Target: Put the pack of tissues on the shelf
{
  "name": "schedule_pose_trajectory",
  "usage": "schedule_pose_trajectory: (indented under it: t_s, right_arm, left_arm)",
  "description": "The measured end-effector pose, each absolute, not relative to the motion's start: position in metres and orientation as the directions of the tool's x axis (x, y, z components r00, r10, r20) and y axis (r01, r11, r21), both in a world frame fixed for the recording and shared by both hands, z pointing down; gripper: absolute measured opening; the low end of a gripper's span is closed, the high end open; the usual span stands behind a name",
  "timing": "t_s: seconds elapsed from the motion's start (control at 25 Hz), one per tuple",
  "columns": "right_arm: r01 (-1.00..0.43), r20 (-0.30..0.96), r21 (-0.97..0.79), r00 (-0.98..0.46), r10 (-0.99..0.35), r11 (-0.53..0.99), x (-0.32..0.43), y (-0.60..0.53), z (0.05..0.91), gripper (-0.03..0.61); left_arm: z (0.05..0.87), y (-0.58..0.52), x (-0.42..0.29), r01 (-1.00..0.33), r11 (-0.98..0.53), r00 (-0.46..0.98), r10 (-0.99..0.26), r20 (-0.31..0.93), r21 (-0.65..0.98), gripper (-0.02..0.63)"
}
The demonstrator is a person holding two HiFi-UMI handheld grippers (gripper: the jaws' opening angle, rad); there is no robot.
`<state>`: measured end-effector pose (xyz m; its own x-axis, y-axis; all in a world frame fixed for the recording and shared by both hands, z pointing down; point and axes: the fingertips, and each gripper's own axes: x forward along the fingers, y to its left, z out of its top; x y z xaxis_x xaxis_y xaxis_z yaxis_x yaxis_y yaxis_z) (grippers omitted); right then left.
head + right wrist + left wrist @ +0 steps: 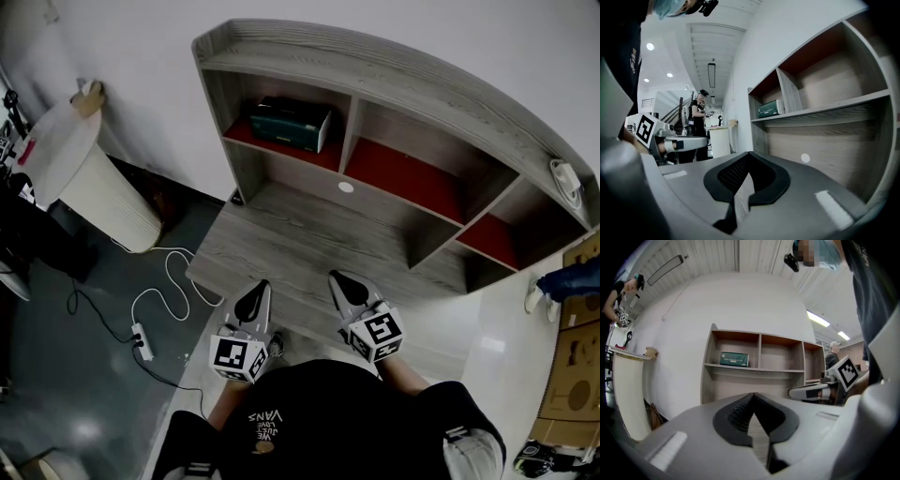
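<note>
The dark green pack of tissues (290,124) lies in the left compartment of the grey wooden shelf (375,70), on its red floor. It also shows in the left gripper view as the pack of tissues (734,359) and in the right gripper view as the pack of tissues (770,108). My left gripper (257,289) and right gripper (339,281) hover side by side over the desk's front edge, well short of the shelf. Both point toward it. In their own views the left gripper (753,397) and right gripper (749,157) are shut, with nothing held between the jaws.
The desk top (309,239) runs under the shelf, with a white round spot (346,187) at its back. A white curved counter (94,178) stands at the left. A power strip (142,339) and cable lie on the floor. Cardboard boxes (577,375) stand at the right.
</note>
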<state>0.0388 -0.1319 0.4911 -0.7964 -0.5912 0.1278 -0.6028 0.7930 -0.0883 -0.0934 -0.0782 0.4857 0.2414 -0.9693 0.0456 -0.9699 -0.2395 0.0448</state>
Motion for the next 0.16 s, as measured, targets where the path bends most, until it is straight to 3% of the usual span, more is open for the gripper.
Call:
schedule_pose_trajectory:
  t_s: [0.16]
  right_arm:
    - [-0.603,0.128,-0.089,-0.796,-0.591,0.793,0.0403,-0.1308,0.4923,0.003]
  left_arm:
    - [0.4883,-0.0752,-0.0926,-0.971,-0.233,0.236,-0.971,0.05,0.049,0.052]
